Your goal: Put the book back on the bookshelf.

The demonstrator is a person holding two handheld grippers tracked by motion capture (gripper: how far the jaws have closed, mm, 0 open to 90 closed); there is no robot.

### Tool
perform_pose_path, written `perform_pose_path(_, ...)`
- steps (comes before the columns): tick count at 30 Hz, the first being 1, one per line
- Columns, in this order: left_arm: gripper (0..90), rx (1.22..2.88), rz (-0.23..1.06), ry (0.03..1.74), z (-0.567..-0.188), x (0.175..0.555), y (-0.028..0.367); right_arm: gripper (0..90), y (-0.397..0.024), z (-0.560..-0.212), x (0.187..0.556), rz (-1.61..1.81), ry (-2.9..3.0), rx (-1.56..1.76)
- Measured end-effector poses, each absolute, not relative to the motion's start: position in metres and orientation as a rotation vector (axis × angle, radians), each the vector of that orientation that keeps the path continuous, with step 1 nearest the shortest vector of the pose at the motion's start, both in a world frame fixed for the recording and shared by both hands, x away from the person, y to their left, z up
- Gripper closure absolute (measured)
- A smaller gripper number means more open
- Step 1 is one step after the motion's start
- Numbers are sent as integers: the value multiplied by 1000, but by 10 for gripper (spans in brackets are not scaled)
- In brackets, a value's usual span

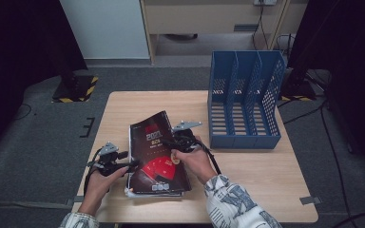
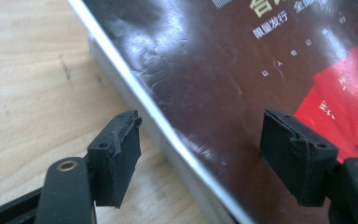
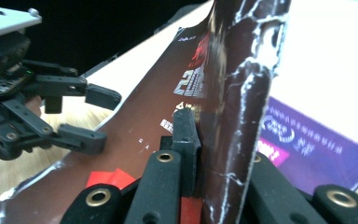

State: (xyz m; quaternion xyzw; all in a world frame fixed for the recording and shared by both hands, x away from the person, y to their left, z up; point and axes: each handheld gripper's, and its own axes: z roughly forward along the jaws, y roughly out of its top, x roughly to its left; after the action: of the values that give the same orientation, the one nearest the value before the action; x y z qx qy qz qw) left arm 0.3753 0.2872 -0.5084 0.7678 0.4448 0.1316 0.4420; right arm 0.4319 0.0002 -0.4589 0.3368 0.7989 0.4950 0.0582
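Two grippers are working one stack of magazines (image 1: pixel 158 156), which lies on the counter (image 1: pixel 266 175) in front of you, well short of the blue file rack (image 1: pixel 245 102) at the far right. Starting at your left, the left gripper (image 1: pixel 134 165) sits low at the stack's left edge, probably to steady the pile or be ready to catch the loose side while the other hand lifts. In the left gripper view its jaws stand apart, one over the bare wood and one over the glossy dark cover (image 2: pixel 205 84), straddling the pale edge of the pages; neither pad presses on anything, so nothing is held there. Moving right, the top magazine is the thing in hand: its cover carries red shapes and pale lettering, and its right edge has been pulled up off the pile. Your right gripper (image 3: pixel 200 140) has its jaws closed tight on that raised edge, the creased cover standing upright between the pads, with a purple magazine (image 3: pixel 307 144) showing underneath. That pinch looks meant to peel the top magazine free so it can go into one of the rack's upright slots, which face you with their open sides.
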Motion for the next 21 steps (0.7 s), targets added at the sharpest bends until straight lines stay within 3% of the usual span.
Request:
perform_pose_path(11,219,1822,322,998,-498,374,286,857,5,-414,410,1480,2356,815)
perform_pose_path(21,173,1803,350,940,-490,386,283,859,-5,-393,418,1495,2311,794)
